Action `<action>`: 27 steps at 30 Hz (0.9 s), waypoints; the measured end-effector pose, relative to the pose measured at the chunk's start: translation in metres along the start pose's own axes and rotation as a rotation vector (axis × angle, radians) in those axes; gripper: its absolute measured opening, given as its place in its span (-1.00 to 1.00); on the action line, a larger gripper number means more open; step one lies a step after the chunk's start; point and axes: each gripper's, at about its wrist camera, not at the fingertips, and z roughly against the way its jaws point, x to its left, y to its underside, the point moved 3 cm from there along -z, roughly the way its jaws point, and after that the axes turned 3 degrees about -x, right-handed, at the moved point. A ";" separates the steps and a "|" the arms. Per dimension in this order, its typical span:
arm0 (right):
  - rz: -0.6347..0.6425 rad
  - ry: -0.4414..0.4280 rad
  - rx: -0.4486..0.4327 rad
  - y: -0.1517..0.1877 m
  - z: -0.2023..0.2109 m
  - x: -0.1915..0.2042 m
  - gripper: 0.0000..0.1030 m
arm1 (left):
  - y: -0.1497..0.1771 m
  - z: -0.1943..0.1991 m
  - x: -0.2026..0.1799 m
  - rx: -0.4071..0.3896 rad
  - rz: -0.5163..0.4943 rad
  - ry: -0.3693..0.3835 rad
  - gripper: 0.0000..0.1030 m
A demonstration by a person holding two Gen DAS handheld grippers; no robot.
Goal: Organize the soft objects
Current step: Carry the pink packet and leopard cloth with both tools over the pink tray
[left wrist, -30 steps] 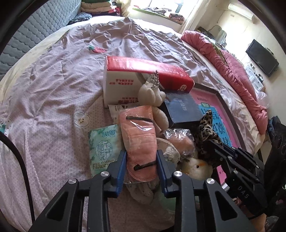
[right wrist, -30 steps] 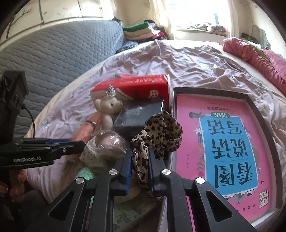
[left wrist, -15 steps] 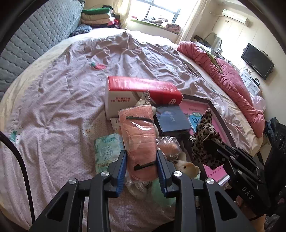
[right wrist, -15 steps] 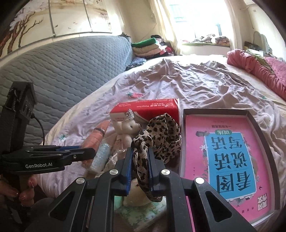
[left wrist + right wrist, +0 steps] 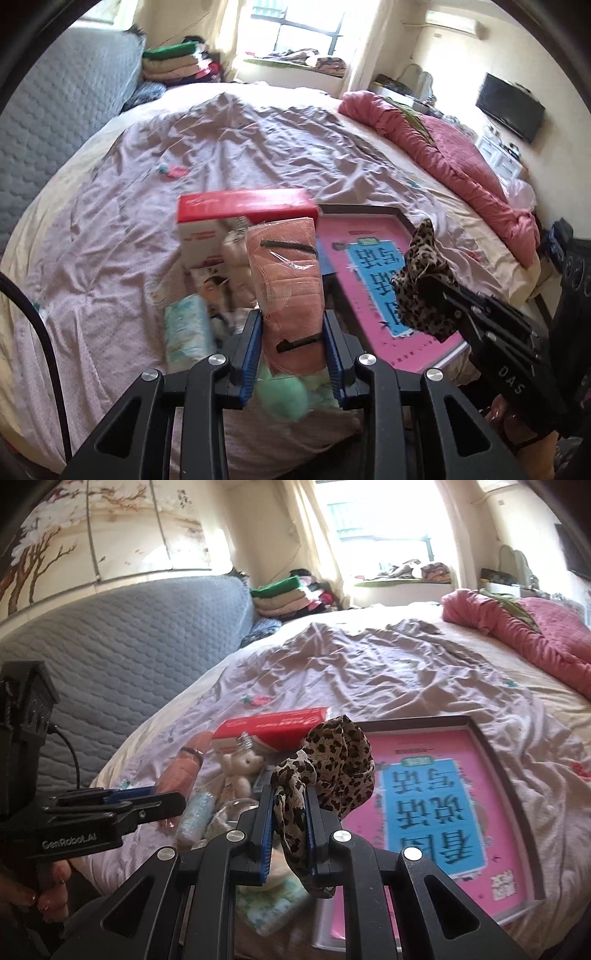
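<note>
Mauve bedspread (image 5: 122,236): rumpled, covers the whole bed; everything sits bunched at its near edge.
Pink quilt (image 5: 458,162): rolled along the bed's far right side.
Grey headboard (image 5: 110,664): quilted, runs along the bed's left side in the right wrist view.
Folded clothes (image 5: 173,62): stacked at the bed's far corner by the window.
Pink book tray (image 5: 443,797): dark-framed, blue panel of characters, flat near the bed's near right edge.
Red and white tissue box (image 5: 236,218): lying just left of the tray, behind the small things.
Left tool (image 5: 293,332): blue pads pinching a peach face mask pack (image 5: 288,280) in clear wrap by its lower end; the pack stands up above the bed, in front of the tissue box.
Right tool (image 5: 290,819): pressed tight on a leopard-print scarf (image 5: 332,768), which bunches above the pads and hangs below them, held up off the bed over the tray's left edge.
Pale teddy bear (image 5: 240,771): sitting against the tissue box, a small silver crown on its head.
Mint tissue packet (image 5: 188,332): on the bedspread, just left of the left tool.
Hand (image 5: 48,890): grips the left tool's handle; nails painted.
</note>
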 end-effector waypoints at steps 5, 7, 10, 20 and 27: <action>-0.033 0.049 -0.026 -0.005 0.020 -0.026 -0.71 | -0.003 -0.001 -0.032 0.001 -0.039 0.024 -0.37; -0.045 0.075 -0.040 -0.008 0.027 -0.037 -0.71 | -0.003 -0.003 -0.044 0.002 -0.055 0.029 -0.37; -0.070 0.108 -0.056 -0.009 0.039 -0.054 -0.71 | -0.002 -0.009 -0.061 0.006 -0.078 0.037 -0.37; -0.152 0.202 -0.031 0.004 0.051 -0.103 -0.71 | 0.010 -0.051 -0.120 0.096 -0.156 0.076 -0.37; -0.173 0.241 0.006 0.018 0.047 -0.124 -0.71 | 0.023 -0.084 -0.139 0.163 -0.197 0.067 -0.37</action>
